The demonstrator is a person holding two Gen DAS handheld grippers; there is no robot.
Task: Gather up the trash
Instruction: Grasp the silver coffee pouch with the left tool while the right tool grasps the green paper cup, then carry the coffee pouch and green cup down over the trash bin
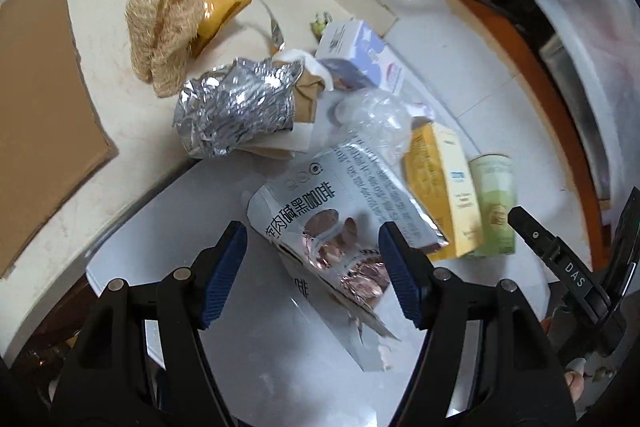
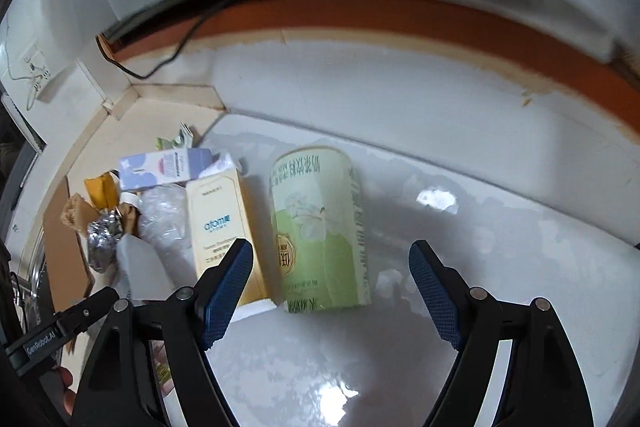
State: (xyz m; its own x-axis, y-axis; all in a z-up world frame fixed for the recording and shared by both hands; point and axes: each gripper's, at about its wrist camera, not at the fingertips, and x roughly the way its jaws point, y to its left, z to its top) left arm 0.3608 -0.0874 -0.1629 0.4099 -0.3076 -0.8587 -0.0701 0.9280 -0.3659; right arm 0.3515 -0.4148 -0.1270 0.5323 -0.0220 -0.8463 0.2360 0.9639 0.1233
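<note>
You are hovering your left gripper (image 1: 312, 267) over a torn coffee pouch (image 1: 332, 223) lying flat on the white counter (image 1: 180, 219). Its jaws are standing wide apart, one on each side of the pouch's lower half, and they are gripping nothing. The pouch looks light, thin and floppy, with a slick foil lining showing at the tear, so it is likely to slide or fold when pinched. A bite across the crumpled, torn part between the pads is probably giving you the best hold, since a flat edge offers little to catch.

Your right gripper (image 2: 332, 291) is also gaping wide and empty, with a green paper cup (image 2: 320, 227) lying on its side between and just ahead of its fingers. The cup looks light and fairly stiff but easy to crush, and, being round, it may roll; closing gently across its middle seems safest. A yellow carton (image 2: 224, 223) is lying just beside it on its left, touching or nearly so, so the left finger has little room there.

The rest of the trash is sitting further back in one loose heap: a crumpled foil wad (image 1: 236, 107), clear plastic wrap (image 1: 376, 119), a lilac box (image 1: 356, 47) and a fibrous scrubber (image 1: 164, 27). The foil is likely holding its shape under a pinch; the wrap is soft and slippery.
</note>
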